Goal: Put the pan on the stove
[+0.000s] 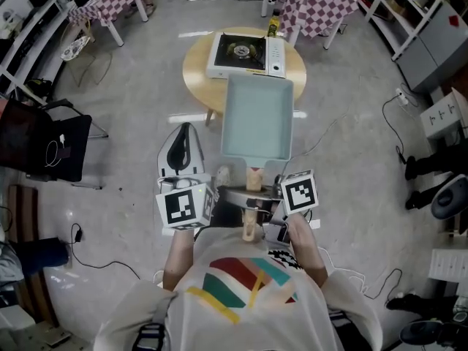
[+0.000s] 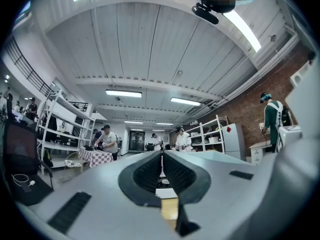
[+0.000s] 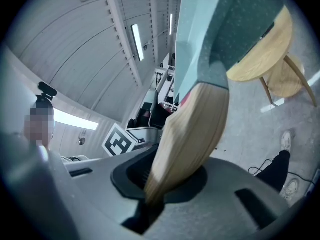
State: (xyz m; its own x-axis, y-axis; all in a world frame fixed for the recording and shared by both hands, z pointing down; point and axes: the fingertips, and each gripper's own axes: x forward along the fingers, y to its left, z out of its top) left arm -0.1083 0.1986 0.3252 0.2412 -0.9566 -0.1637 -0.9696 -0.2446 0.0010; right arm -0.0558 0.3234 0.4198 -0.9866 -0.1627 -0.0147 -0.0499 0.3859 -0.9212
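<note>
Head view, from the left: the left gripper (image 1: 183, 141) is raised in front of the person, on the near left of the round wooden table (image 1: 194, 66). It carries nothing. Its own view shows the two jaws pressed together with only the room beyond them.

In the middle, the rectangular pale-green pan (image 1: 257, 112) hangs in the air, level and open side up. It sits between the person and the table, its far edge reaching about to the near edge of the portable gas stove (image 1: 245, 53). The stove is on the far half of the table, with its burner (image 1: 240, 50) bare.

To the right, the right gripper (image 3: 155, 184) carries the pan. In the right gripper view its jaws are clamped narrow on the near end of the pan's wooden handle (image 3: 195, 129), which rises steeply out of them.

I'd say this is the carrying step: the pan is lifted and lined up but not yet set down. The next move calls for pushing it farther out over the table until its base is over the burner. Then it should be lowered flat, with the handle kept firm so the long pan doesn't tip.

By my count there are two grippers, one pan with one handle, one stove with one burner, and one round table.
</note>
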